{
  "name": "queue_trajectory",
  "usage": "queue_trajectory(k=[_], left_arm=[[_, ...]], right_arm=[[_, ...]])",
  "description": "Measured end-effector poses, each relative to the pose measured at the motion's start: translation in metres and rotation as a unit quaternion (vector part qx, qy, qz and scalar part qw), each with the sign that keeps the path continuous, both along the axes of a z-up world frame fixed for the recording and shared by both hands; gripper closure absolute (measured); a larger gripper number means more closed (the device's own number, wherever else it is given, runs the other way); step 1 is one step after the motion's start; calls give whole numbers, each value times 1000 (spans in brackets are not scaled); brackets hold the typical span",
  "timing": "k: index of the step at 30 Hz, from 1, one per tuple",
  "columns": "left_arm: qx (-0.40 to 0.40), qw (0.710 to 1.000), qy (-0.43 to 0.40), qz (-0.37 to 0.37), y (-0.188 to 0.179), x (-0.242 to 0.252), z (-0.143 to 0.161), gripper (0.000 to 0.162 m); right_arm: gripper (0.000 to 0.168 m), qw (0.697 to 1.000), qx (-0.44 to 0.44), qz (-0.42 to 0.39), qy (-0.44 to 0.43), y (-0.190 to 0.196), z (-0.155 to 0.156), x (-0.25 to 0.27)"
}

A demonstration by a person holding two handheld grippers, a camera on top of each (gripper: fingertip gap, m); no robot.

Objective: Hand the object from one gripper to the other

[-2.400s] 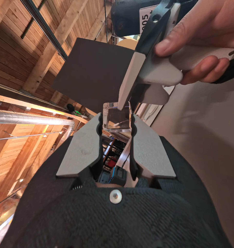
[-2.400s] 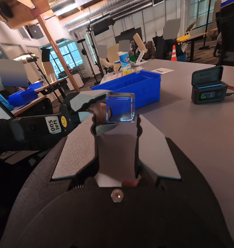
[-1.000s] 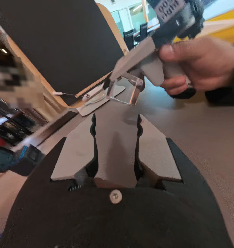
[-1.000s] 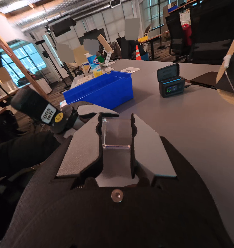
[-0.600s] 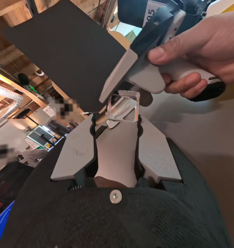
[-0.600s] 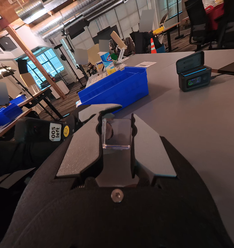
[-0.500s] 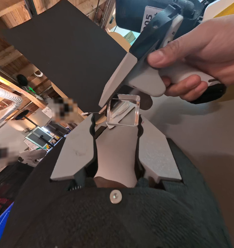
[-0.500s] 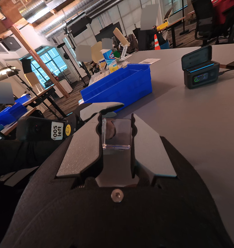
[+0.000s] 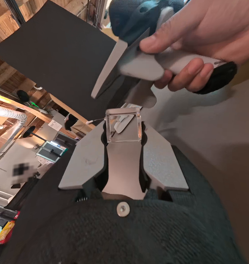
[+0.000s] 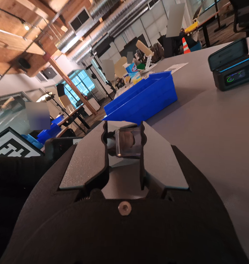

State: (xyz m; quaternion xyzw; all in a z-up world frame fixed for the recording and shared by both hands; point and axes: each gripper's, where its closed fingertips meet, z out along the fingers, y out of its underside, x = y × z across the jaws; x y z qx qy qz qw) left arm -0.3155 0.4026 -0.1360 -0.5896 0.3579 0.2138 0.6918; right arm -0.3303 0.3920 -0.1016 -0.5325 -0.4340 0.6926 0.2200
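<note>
A clear plastic cube (image 9: pixel 123 125) sits between the tips of my left gripper (image 9: pixel 122 130), which is shut on it and holds it above the grey table (image 9: pixel 206 142). My right gripper (image 9: pixel 118 100), held by a hand (image 9: pixel 206 35), hangs just above the cube with its jaws apart and off it. In the right wrist view the cube (image 10: pixel 128 142) lies between my right gripper's (image 10: pixel 124 128) spread fingers, with a gap on its left side. The left gripper's grey fingers (image 10: pixel 121 124) clamp it from above and below.
A blue bin (image 10: pixel 142 102) stands on the table (image 10: pixel 206 128) behind the grippers. An open black case with a lit screen (image 10: pixel 233 75) stands at the right. A large black board (image 9: pixel 49 57) leans behind the handover spot.
My left gripper moved in around the cube and closed on it. My right gripper opened and lifted off the cube.
</note>
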Motion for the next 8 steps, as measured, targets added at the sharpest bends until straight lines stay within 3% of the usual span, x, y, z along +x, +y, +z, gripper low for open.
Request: queue_trajectory(k=[1,8], left_arm=[[3,1000,-5,6,1,-4,2,117],[6,999,-44,22,2,-18,8,117]], right_arm=[[126,1000,-6,-7,5,5,2,3],[100,1000,7,-17,-15,6,-10,-4]])
